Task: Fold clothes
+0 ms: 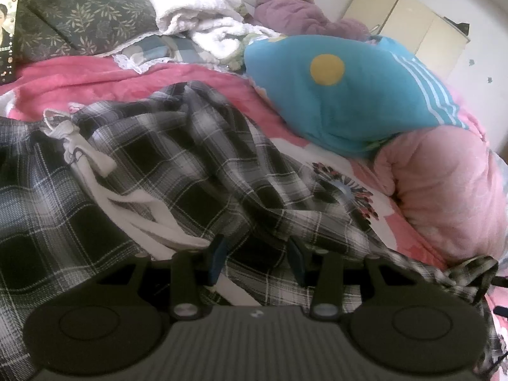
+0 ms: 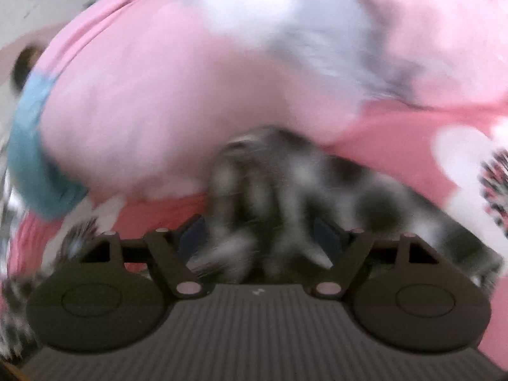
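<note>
A black-and-white plaid garment (image 1: 177,165) with a white lining lies crumpled on the pink bed sheet (image 1: 95,76). My left gripper (image 1: 257,254) hovers just over the plaid cloth with its jaws apart and nothing clamped between them. In the blurred right wrist view, my right gripper (image 2: 263,231) has its jaws spread, with a bunch of the plaid garment (image 2: 285,171) lying between the fingers; whether it is clamped is unclear.
A blue pillow with a yellow dot (image 1: 349,95) and a pink quilt (image 1: 444,184) lie at the right. A child in purple (image 1: 295,9) lies at the bed's head beside white towels (image 1: 197,6). A phone (image 1: 8,31) stands at the far left.
</note>
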`<action>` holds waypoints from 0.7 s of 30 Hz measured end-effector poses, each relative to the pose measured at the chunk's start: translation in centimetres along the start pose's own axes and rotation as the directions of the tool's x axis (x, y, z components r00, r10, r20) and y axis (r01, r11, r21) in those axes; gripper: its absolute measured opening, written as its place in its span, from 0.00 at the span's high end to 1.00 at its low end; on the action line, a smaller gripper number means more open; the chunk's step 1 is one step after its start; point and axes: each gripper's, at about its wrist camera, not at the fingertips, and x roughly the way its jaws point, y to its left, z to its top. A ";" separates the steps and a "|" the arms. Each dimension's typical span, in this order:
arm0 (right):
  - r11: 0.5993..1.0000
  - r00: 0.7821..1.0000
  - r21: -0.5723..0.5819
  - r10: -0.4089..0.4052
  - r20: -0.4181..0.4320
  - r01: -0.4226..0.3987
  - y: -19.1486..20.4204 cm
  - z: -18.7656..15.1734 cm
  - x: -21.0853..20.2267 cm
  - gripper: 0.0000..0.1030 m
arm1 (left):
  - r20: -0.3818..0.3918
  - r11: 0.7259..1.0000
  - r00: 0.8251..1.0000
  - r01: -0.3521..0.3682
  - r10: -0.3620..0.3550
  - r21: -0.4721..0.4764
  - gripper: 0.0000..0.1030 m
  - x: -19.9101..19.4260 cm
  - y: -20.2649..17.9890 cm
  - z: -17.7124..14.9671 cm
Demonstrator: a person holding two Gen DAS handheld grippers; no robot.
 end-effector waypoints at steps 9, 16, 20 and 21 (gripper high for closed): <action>0.983 0.993 -0.170 -0.084 -0.085 0.069 -2.4 -0.4 1.4 0.22 | 0.005 1.000 1.000 -0.012 0.012 0.001 0.56 0.3 -0.2 0.0; 0.885 0.988 -0.464 -0.039 -0.148 -0.034 1.1 -4.0 2.3 0.22 | 0.010 1.000 1.000 -0.020 0.020 0.012 0.55 0.2 -0.4 -0.1; 0.839 0.979 -0.544 -0.114 -0.169 0.004 2.2 -5.0 4.4 0.33 | 0.013 0.999 1.000 -0.026 0.026 0.018 0.55 0.2 -0.5 -0.2; 0.848 0.981 -0.531 -0.110 -0.160 0.009 1.9 -4.9 4.2 0.56 | 0.014 0.999 1.000 -0.027 0.027 0.019 0.55 0.2 -0.5 -0.2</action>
